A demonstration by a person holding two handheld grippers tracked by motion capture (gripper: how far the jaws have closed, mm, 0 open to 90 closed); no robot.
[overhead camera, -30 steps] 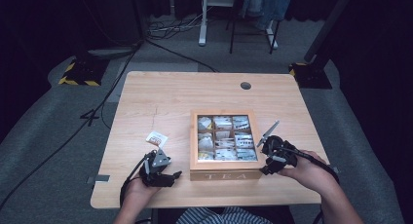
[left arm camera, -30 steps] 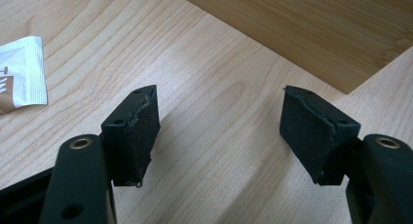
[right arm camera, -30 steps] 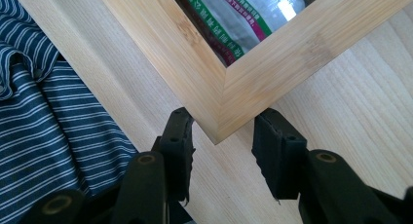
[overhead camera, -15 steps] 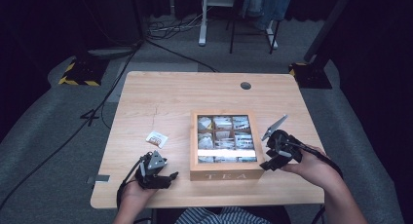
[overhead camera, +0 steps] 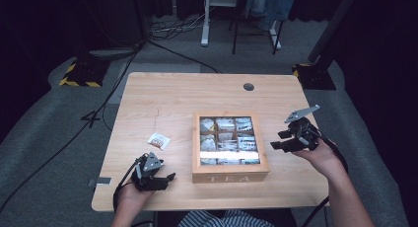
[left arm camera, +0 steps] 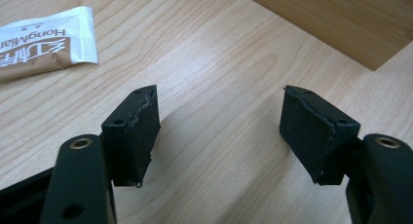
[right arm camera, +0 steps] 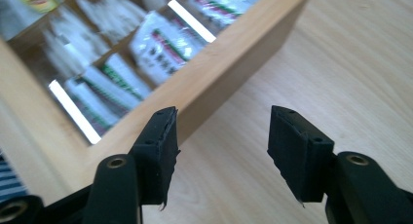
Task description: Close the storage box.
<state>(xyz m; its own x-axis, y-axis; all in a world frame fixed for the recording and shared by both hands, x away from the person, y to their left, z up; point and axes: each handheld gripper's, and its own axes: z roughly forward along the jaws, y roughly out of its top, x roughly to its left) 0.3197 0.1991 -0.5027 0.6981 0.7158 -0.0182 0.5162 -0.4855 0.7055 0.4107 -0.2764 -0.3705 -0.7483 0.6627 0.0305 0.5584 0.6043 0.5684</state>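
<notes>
A wooden tea box (overhead camera: 230, 177) with a glass lid stands at the middle of the table, with several tea packets in its compartments. A loose tea packet (overhead camera: 158, 140) lies flat to its left. My left gripper (overhead camera: 167, 181) rests low near the front left edge, open and empty. Its view has the packet (left arm camera: 44, 41) beyond the jaws and the box corner (left arm camera: 341, 19). My right gripper (overhead camera: 279, 140) hovers just right of the box, open. Its jaws have just been opening, then closed in a little, with nothing between them. The box wall (right arm camera: 234, 73) lies ahead of the right gripper (right arm camera: 221, 136).
A round cable hole (overhead camera: 248, 87) sits near the table's far edge. Bare wood (overhead camera: 162, 98) lies behind and to the left of the box. On the floor beyond are cables, a stand's legs (overhead camera: 207, 34) and a yellow-striped base (overhead camera: 79, 74).
My right gripper has drawn away to the right from the box's right side and its jaws stand wider. The left gripper has stayed put.
</notes>
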